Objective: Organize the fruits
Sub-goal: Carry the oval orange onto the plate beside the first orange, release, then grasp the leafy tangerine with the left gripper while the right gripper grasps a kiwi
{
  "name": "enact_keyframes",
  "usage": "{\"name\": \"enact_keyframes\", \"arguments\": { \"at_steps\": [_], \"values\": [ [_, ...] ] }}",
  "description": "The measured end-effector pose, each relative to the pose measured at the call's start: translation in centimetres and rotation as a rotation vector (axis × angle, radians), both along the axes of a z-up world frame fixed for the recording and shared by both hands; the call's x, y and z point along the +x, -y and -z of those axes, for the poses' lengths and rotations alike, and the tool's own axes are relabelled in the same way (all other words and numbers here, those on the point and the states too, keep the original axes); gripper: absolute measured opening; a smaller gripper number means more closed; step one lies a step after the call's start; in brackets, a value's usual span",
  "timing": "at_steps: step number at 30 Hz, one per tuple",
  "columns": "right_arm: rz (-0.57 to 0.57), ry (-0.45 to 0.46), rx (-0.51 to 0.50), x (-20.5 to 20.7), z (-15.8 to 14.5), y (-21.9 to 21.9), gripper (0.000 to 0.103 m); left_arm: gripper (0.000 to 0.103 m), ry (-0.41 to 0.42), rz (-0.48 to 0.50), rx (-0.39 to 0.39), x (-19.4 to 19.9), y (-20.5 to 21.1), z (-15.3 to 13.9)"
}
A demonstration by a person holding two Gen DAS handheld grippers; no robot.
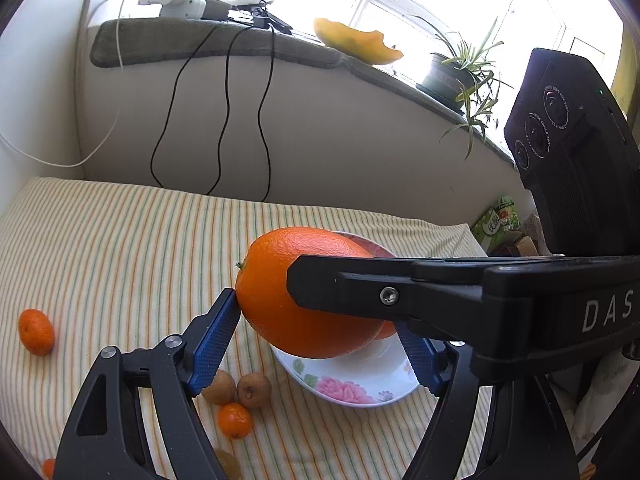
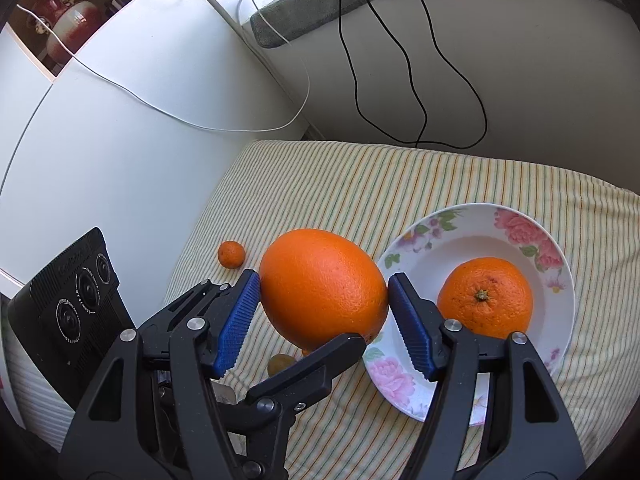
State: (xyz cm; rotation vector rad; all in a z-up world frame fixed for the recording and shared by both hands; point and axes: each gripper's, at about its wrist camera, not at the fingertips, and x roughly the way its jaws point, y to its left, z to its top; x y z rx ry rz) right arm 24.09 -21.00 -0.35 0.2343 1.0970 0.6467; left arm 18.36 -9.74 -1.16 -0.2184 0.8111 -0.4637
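Bedding (image 2: 320,184), striped, carries everything. The floral plate (image 2: 560,264) sits on it at 3 o'clock from the held fruit in the right wrist view.

The big orange (image 2: 322,286) is off the sheet, w/ both tools on it at once. The right gripper (image 2: 323,276) has its blue fingers (image 2: 240,312) at 9 and 3 o'clock on the fruit, closed to about its width, and both pads look to be touching peel. The left gripper (image 1: 316,312) comes in crosswise. In its own view the pads sit at 9 and 4 o'clock on the same fruit, also in contact. In the right view one of its black fingers presses the underside at 5 o'clock. Which tool bears the weight can't be told.

The fruit is egg-shaped, w/ its long axis running approx 10 to 4 o'clock in both views. The stem end points to 10 in the left view. The right fingers clamp across the short way.

A second orange (image 2: 485,298) is already in the plate, stem up, at the 3 o'clock side. That leaves the bare plate floor nearest the grippers, just under the right-hand pad.

Judgement: the move turns on a short carry toward 3 o'clock. The right tool is nearer the plate, so the left probably lets go first.

Loose on the sheet are two small mandarins (image 1: 36,332) (image 1: 235,420) and two brown longans (image 1: 219,388), at 7–9 o'clock in the left view, not yet sorted.
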Motion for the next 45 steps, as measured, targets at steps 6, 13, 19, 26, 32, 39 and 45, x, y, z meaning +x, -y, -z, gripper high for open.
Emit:
{"name": "enact_keyframes", "arguments": {
  "at_steps": [6, 13, 19, 26, 32, 39, 45],
  "values": [
    [0.006, -0.014, -0.013, 0.6, 1.1, 1.4, 0.070, 0.077, -0.033, 0.012, 0.000, 0.5, 0.7, 1.2],
    [0.007, -0.027, -0.020, 1.2, 2.0, 1.5, 0.069, 0.077, -0.065, 0.025, 0.040, 1.4, 1.3, 2.3],
    [0.011, 0.035, -0.051, 1.4, 0.8, 0.9, 0.069, 0.075, -0.015, 0.047, 0.045, 0.6, 1.5, 1.2],
    [0.028, 0.046, -0.039, 1.2, 0.7, 1.3, 0.069, 0.075, -0.002, 0.046, 0.042, -0.1, 0.8, 0.3],
    [0.034, 0.066, -0.019, 0.4, 0.1, 1.8, 0.069, 0.075, 0.014, 0.040, 0.048, -1.9, -0.7, 0.1],
    [0.025, 0.163, -0.019, -1.9, -1.0, 1.8, 0.069, 0.075, 0.109, -0.005, 0.076, -5.1, -4.5, -0.9],
    [-0.010, 0.278, -0.063, -4.5, -1.2, 0.6, 0.076, 0.075, 0.129, -0.091, 0.099, -7.7, -8.8, -0.6]
  ]
}}
